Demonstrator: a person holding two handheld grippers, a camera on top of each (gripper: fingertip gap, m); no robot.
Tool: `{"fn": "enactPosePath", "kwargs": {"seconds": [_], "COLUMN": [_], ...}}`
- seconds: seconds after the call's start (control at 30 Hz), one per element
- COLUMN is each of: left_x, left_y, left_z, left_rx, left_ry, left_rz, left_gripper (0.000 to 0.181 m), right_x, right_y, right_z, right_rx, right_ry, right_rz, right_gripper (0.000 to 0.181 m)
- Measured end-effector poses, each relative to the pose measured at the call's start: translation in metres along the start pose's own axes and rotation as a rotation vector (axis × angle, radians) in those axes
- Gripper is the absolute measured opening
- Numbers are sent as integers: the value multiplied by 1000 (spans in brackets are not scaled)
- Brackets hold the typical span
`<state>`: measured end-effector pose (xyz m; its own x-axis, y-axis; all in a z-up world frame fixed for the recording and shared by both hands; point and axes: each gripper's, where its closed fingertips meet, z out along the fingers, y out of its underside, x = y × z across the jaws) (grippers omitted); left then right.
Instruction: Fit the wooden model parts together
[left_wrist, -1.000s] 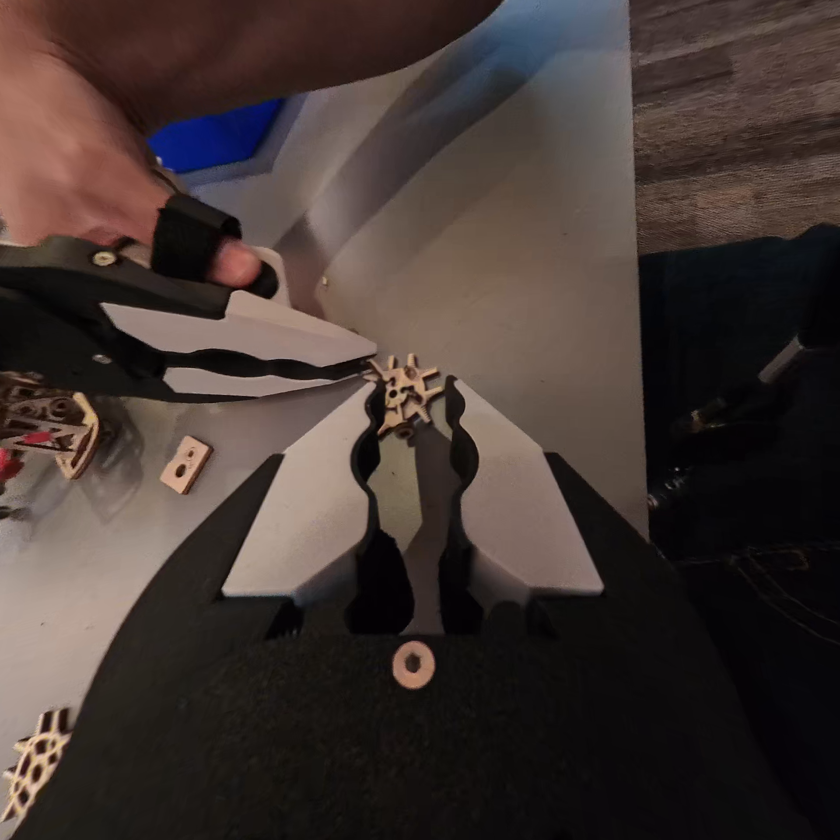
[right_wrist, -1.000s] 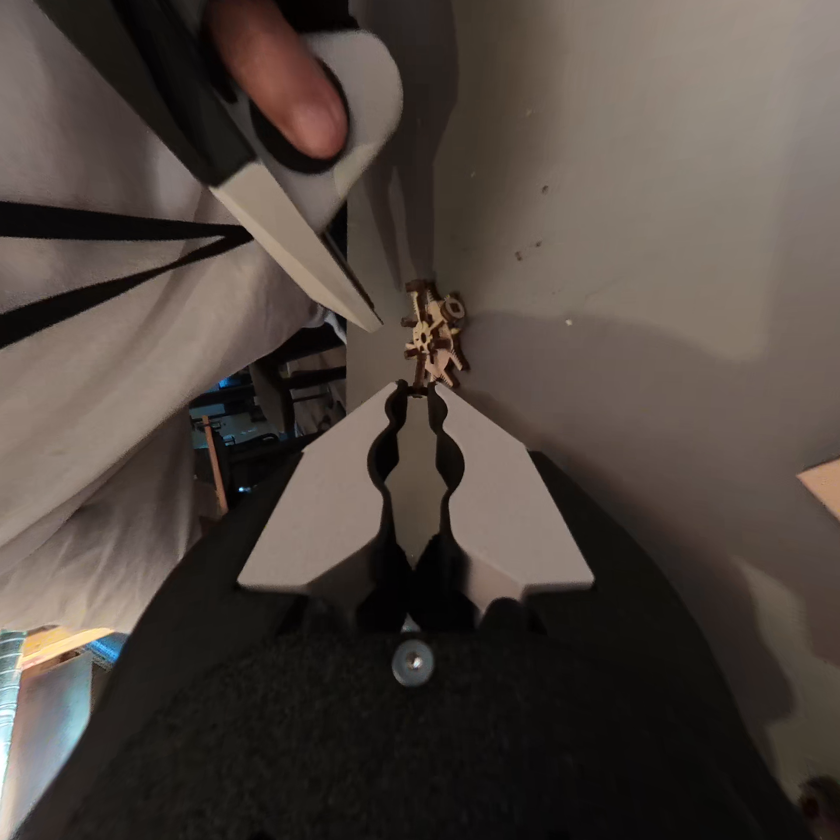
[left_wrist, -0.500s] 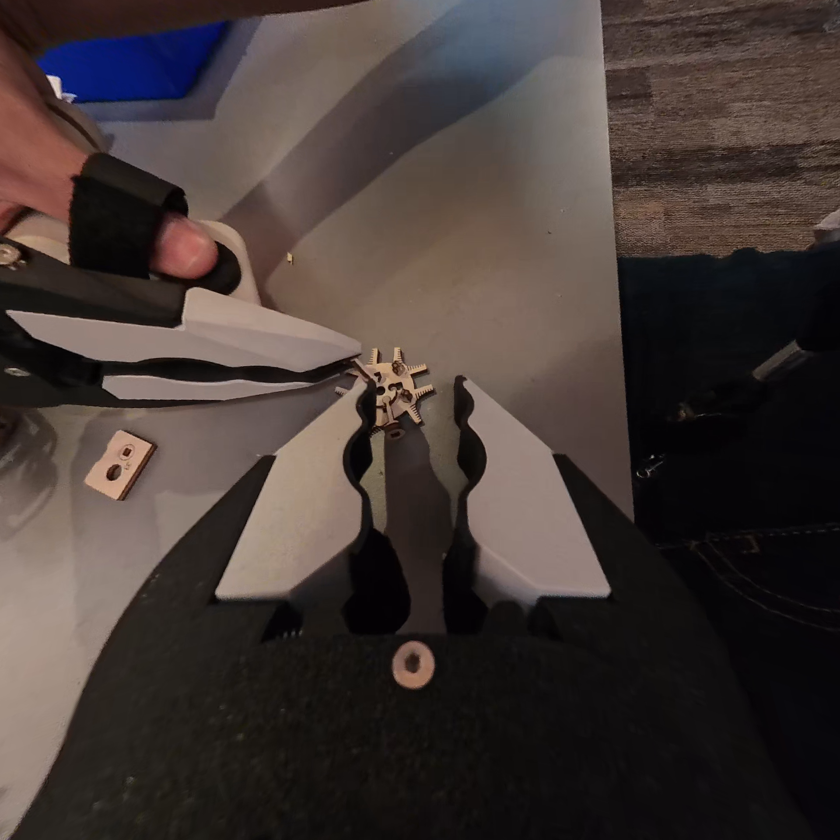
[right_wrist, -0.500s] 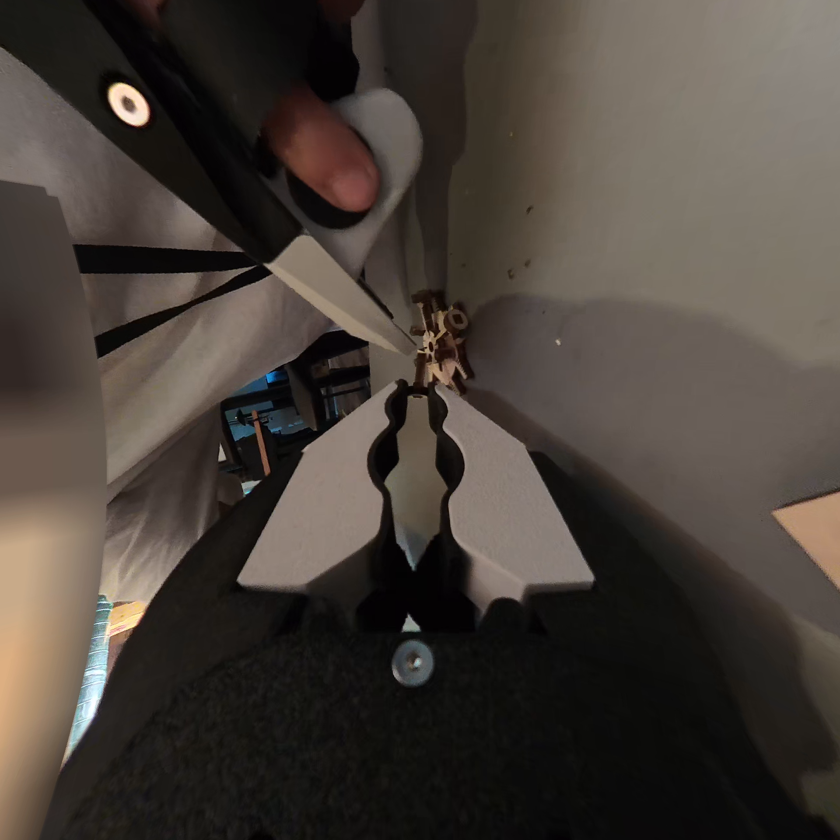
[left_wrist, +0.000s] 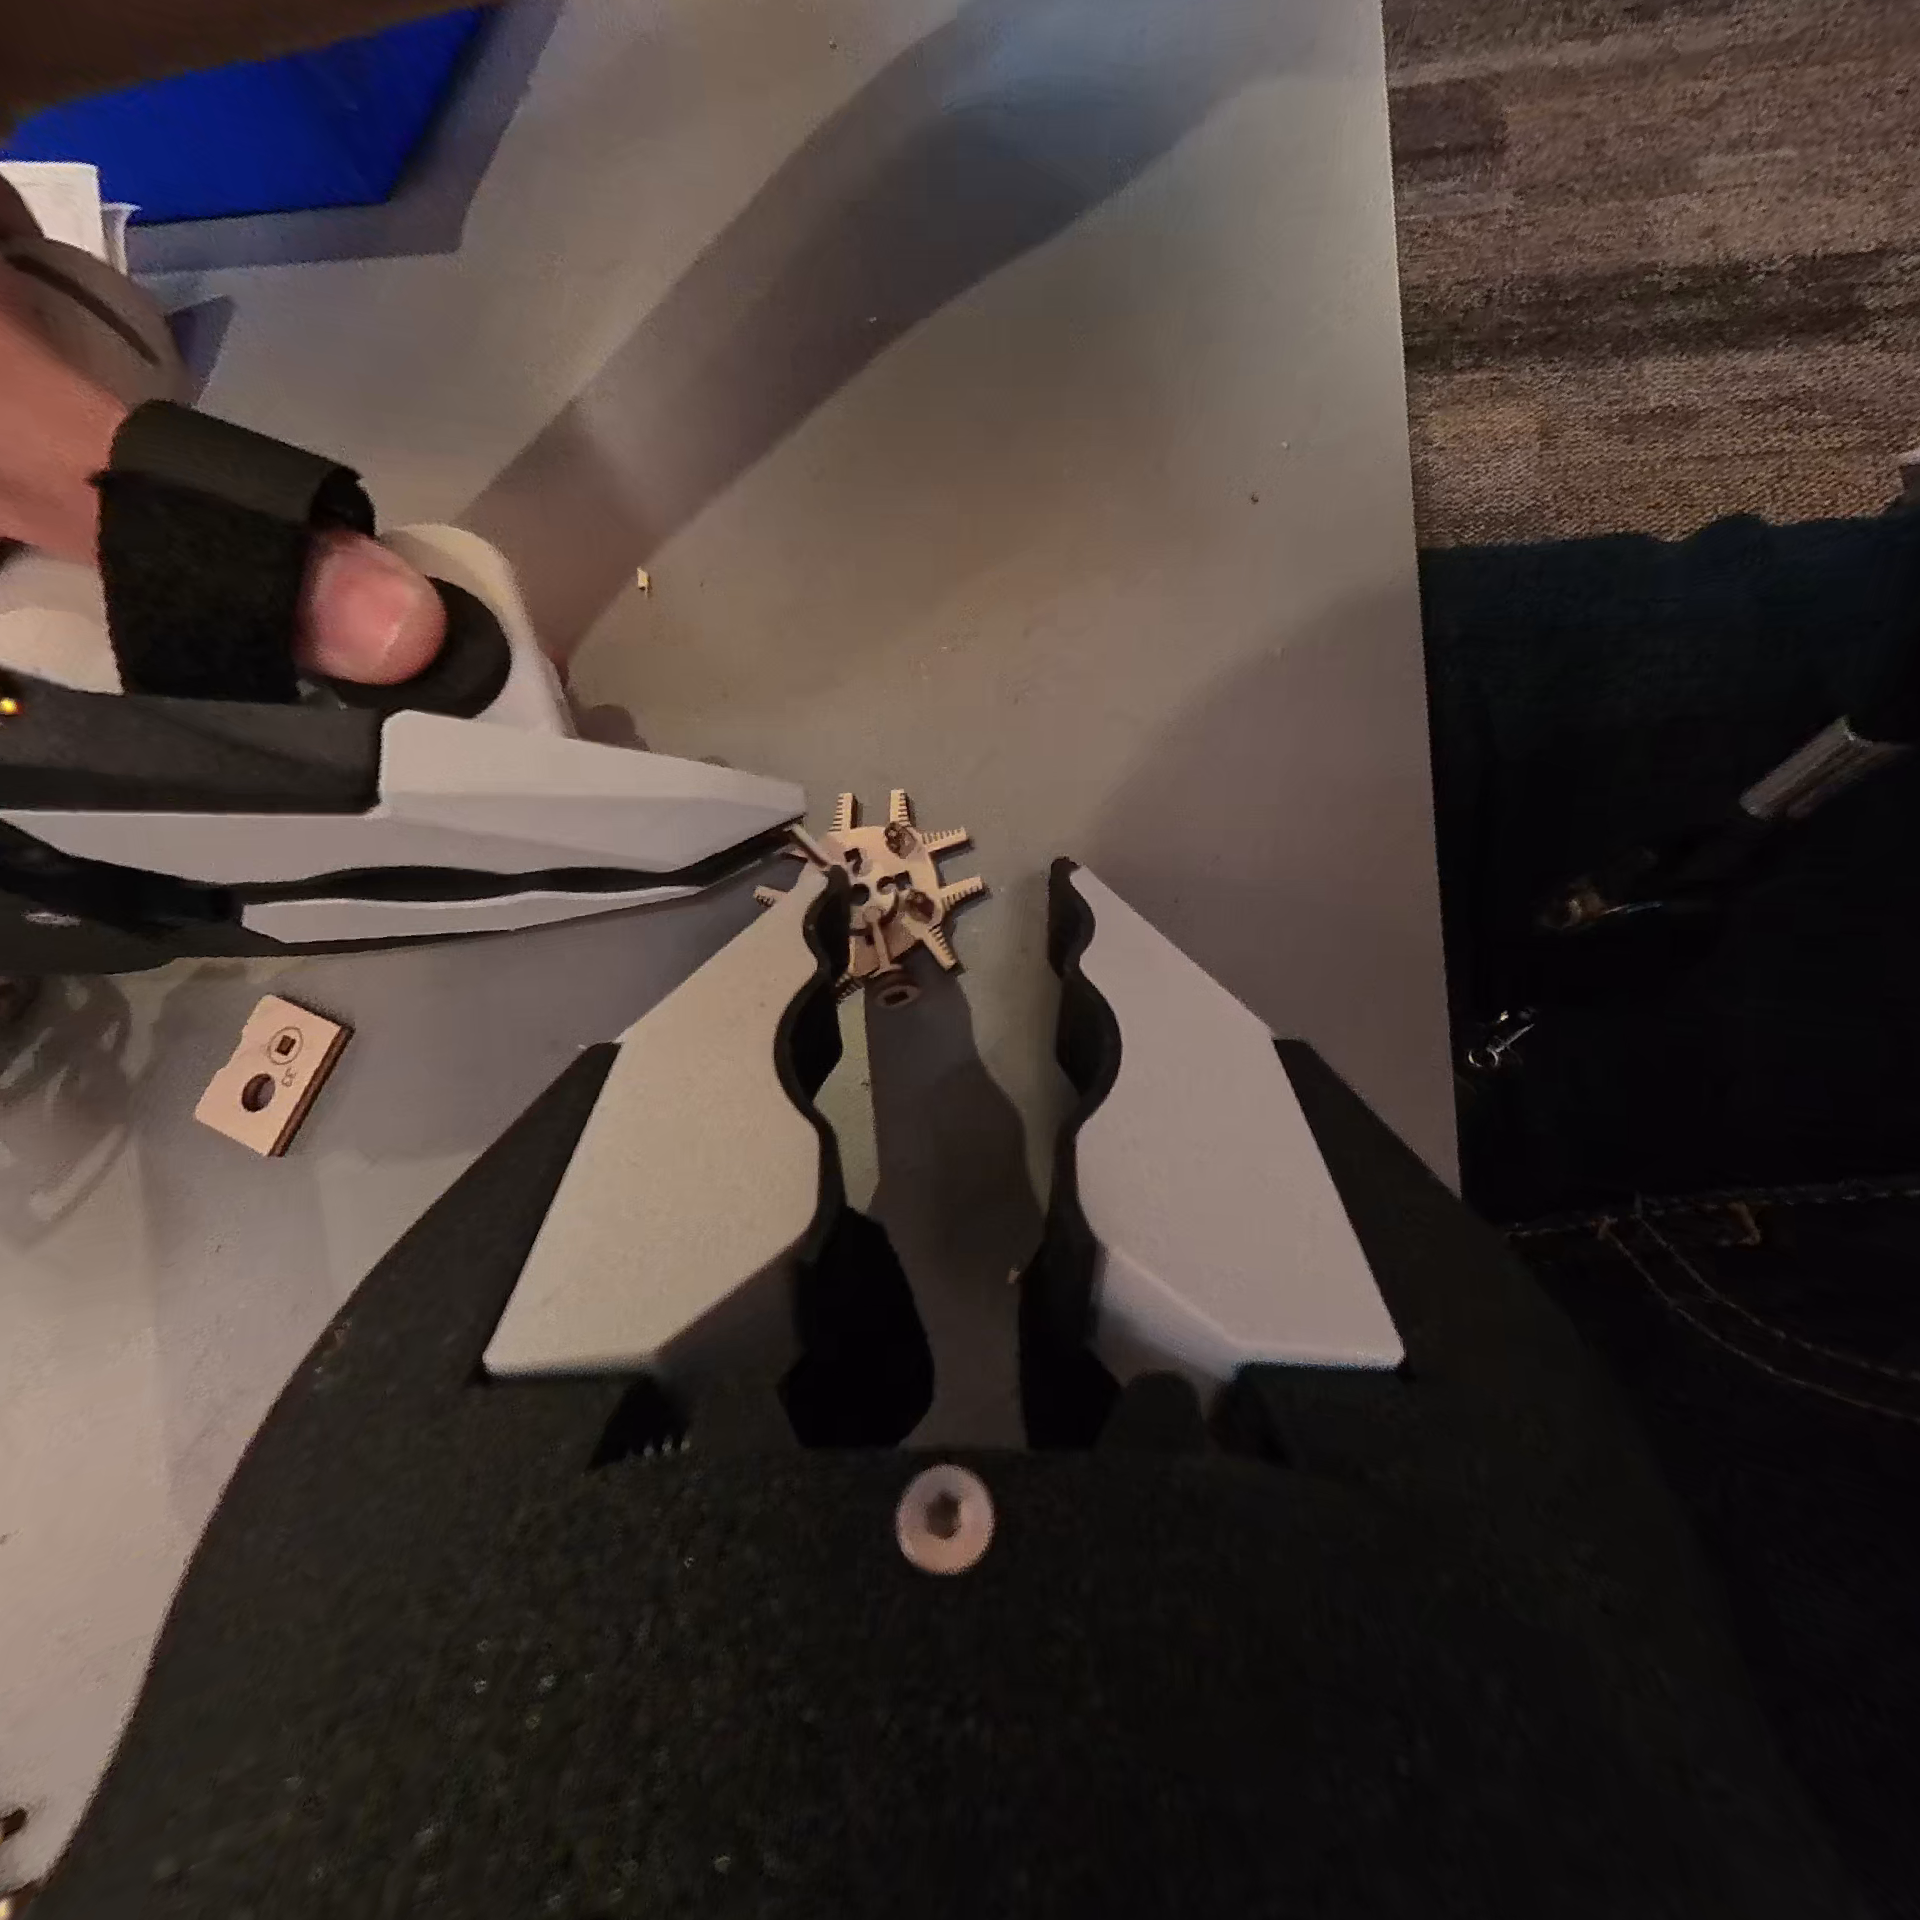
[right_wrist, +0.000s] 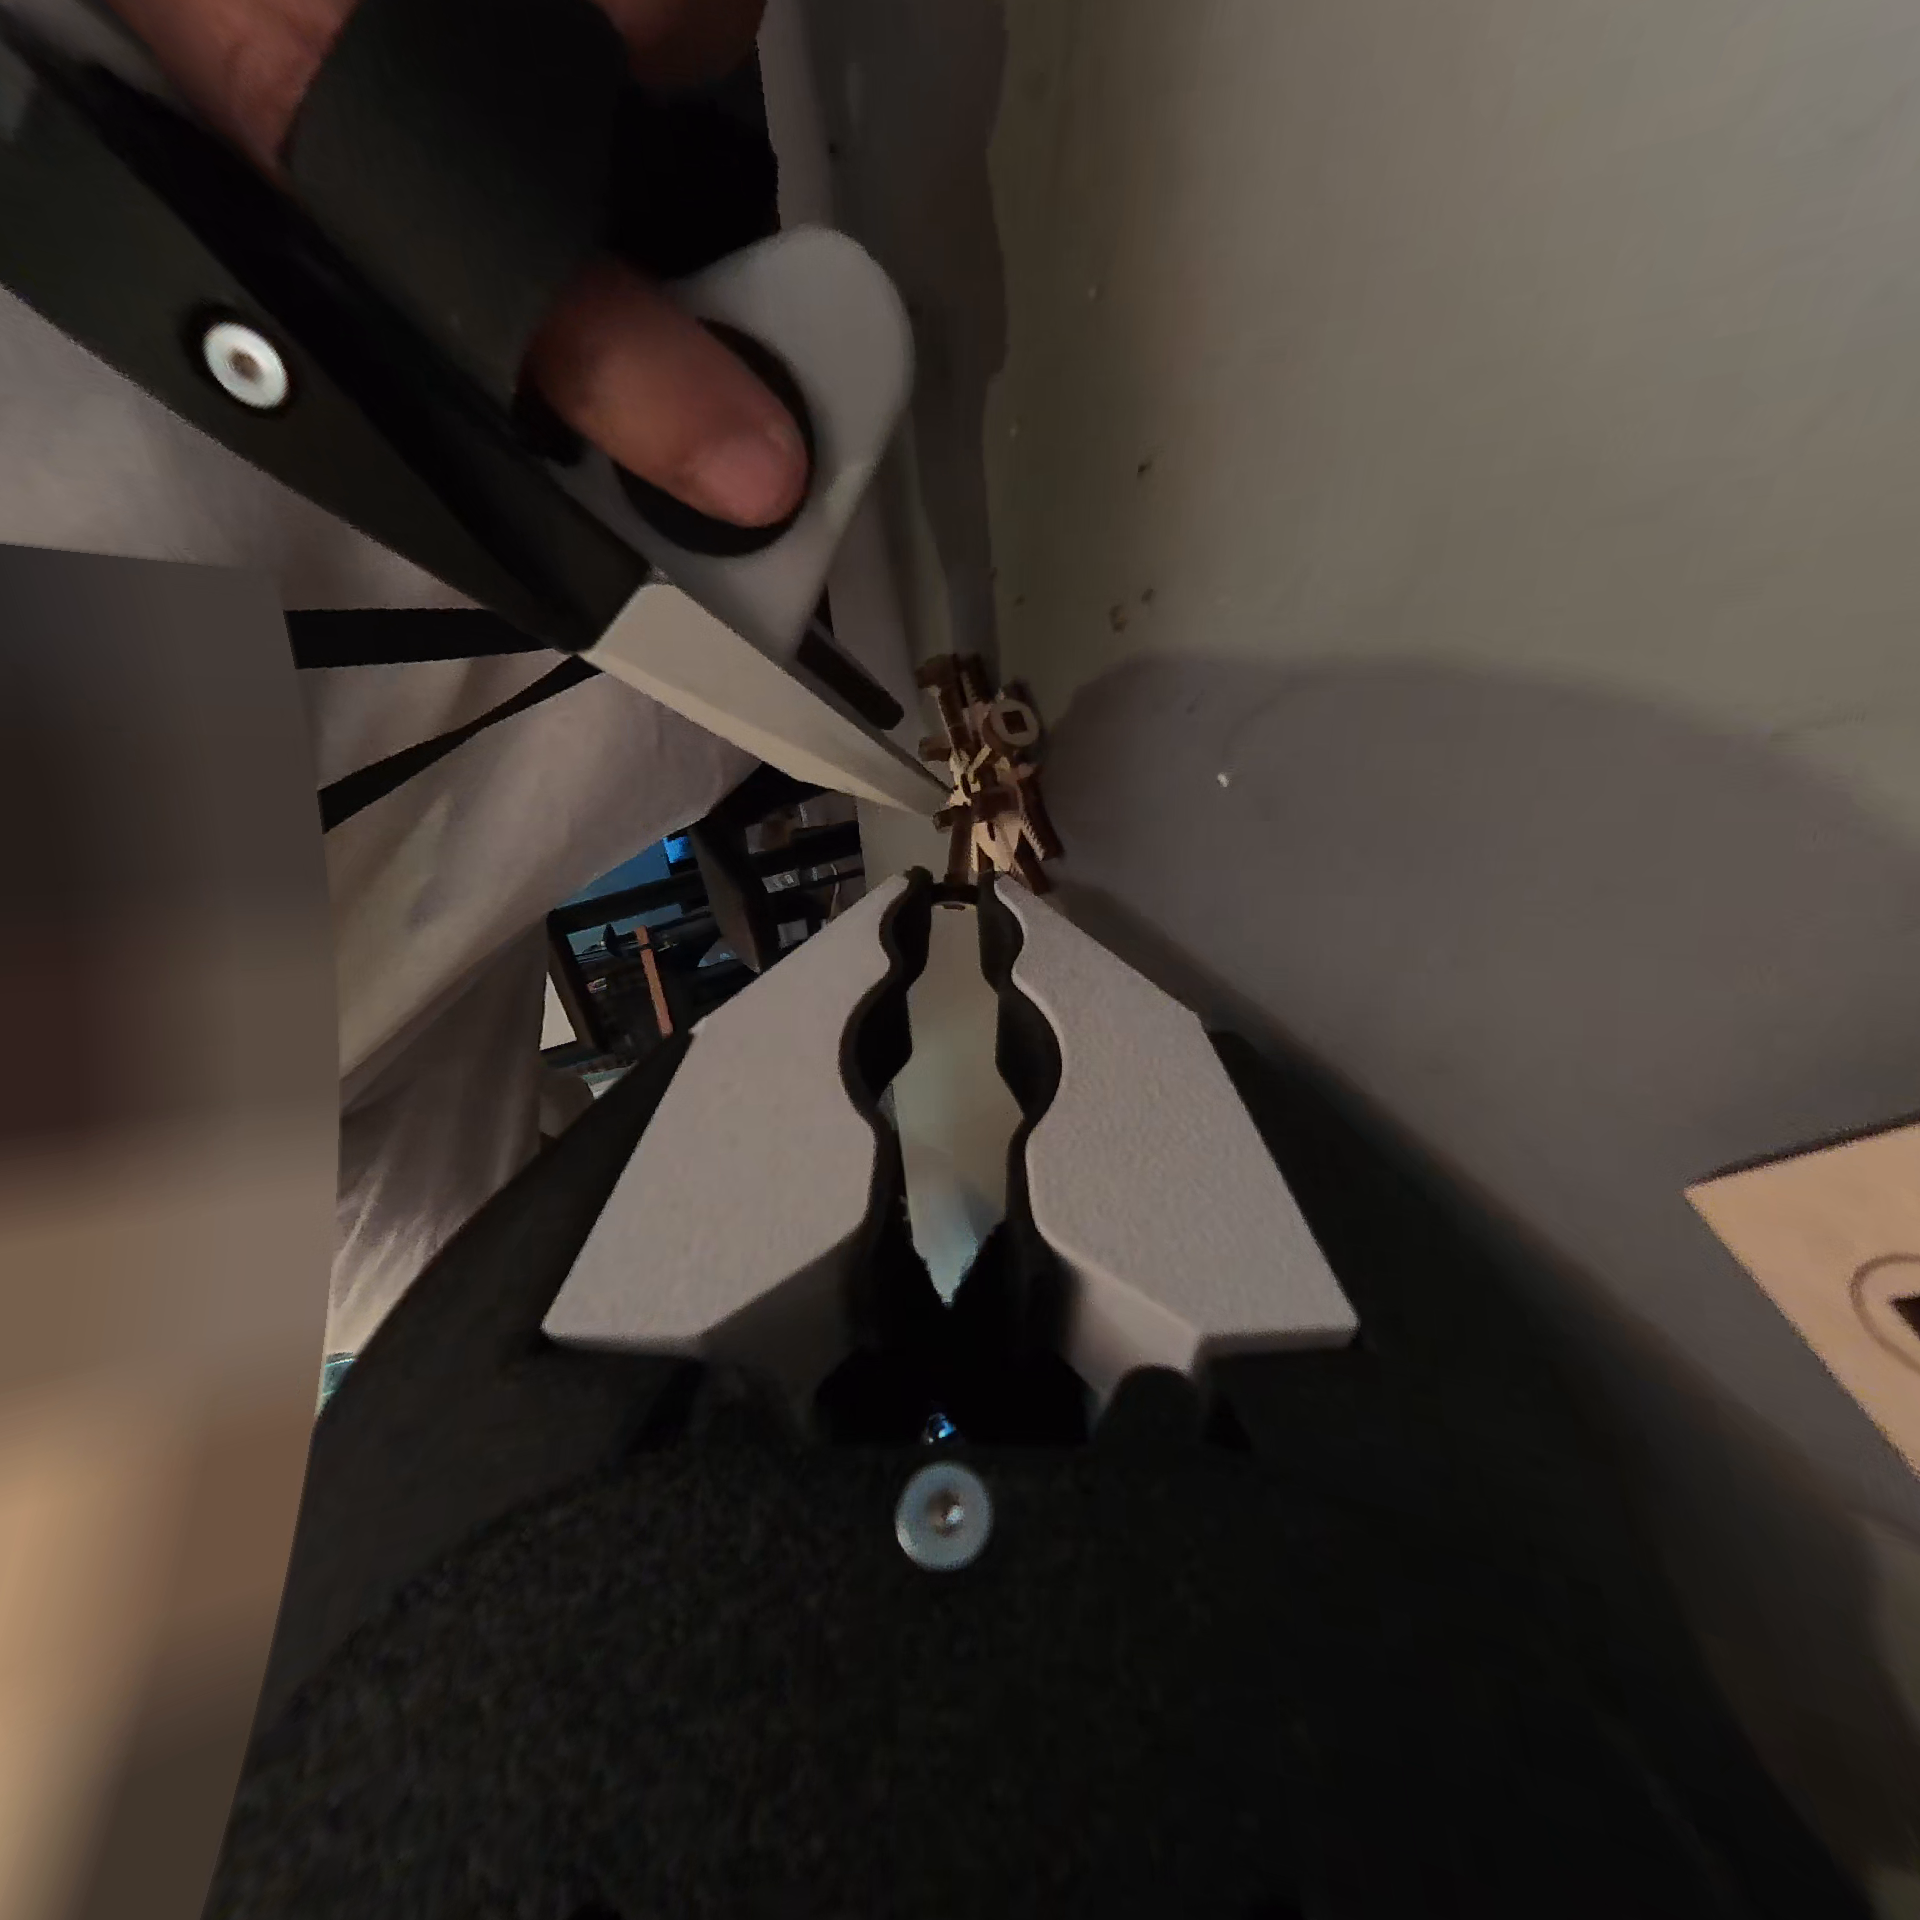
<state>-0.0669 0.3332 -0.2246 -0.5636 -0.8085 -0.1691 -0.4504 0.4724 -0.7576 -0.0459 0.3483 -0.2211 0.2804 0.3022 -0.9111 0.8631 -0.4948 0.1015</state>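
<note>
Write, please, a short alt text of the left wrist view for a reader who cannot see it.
The left gripper, jaws open, reaches around a small toothed wooden gear assembly on a grey table, while the right gripper comes from the left, closed on a thin peg at the assembly's edge. A small flat wooden piece lies apart.

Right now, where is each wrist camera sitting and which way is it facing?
Left wrist view: on the open left tongs, facing down over the grey table at the wooden gear; shows the right tongs, right hand, jeans.
Right wrist view: on the right tongs, shut on the wooden gear, facing the person's pale shirt; shows the left tongs, left hand.
Shared: wooden gear, grey table, each other's tongs.
</note>
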Motion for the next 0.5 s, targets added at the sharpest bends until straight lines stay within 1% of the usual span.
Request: {"fn": "enactPosePath", "kwargs": {"seconds": [0.1,0.23,0.3,0.5], "left_x": [1,-3,-3,0], "left_y": [1,-1,-1,-1], "left_z": [1,-1,-1,0], "left_rx": [-12,11,12,7], "left_ry": [4,9,17,7], "left_rz": [5,-45,-53,-8], "left_gripper": [37,40,40,38], "right_x": [-1,-4,0,0], "right_y": [0,0,0,-1], "right_z": [-1,-1,0,-1], "right_rx": [1,7,-4,-6], "right_ry": [-7,-24,-7,-17], "right_rz": [-2,-6,15,21], "right_gripper": [8,8,8,8]}}
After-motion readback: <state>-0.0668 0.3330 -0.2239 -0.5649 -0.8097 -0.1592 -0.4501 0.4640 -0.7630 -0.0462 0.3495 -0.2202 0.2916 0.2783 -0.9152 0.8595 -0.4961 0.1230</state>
